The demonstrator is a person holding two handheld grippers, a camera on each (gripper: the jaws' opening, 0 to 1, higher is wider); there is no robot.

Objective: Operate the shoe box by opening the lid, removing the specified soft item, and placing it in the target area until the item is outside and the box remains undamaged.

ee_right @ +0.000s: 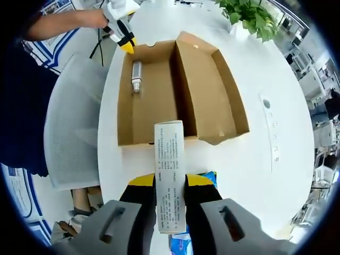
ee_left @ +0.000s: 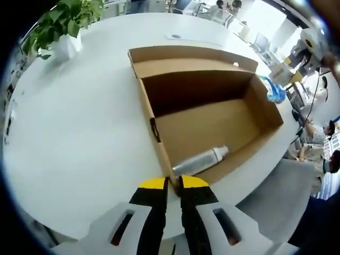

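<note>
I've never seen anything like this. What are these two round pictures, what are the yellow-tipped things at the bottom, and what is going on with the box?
No robot here: a person holds a two-jaw gripper in each hand, and a fisheye camera rides on each, hence the round pictures. The left gripper view looks along the left gripper, whose yellow-tipped jaws sit closed at the near wall of an open cardboard shoe box on a white table. Inside lies a silver bottle. A potted plant stands further back. The right gripper view looks along the right gripper, which clamps a white printed packet, held outside the box. A blue package lies beneath it. The left gripper also appears there, at the box's far end.
</note>
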